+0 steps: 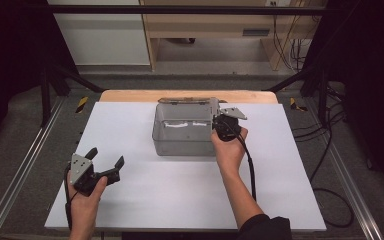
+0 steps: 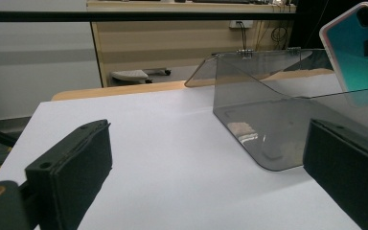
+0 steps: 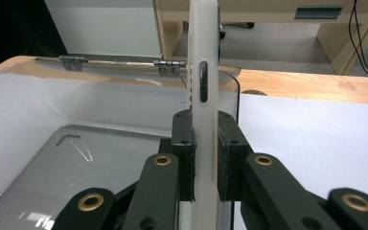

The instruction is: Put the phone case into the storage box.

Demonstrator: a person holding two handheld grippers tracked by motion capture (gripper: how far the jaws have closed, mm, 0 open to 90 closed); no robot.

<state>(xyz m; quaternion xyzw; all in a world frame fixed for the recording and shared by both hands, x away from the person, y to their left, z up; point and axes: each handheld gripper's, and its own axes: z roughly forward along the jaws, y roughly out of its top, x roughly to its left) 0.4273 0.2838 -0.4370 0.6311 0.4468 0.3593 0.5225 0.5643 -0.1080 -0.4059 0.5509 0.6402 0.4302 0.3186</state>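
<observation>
A white board (image 1: 180, 185) covers the wooden table (image 1: 130, 95), with grey floor and pale cabinets beyond. On the board stands a smoky clear plastic box (image 1: 182, 135), its hinged lid (image 1: 187, 100) thrown back. At the box's right wall the right gripper (image 3: 204, 158) pinches a phone in a white case (image 3: 202, 72) edge-on, held upright above the open box. The left gripper (image 1: 105, 160) rests low at the board's near left, its jaws spread wide with nothing between them, well apart from the box.

The phone (image 3: 203, 72) stands over the box's (image 1: 182, 137) right wall (image 3: 235, 103).
</observation>
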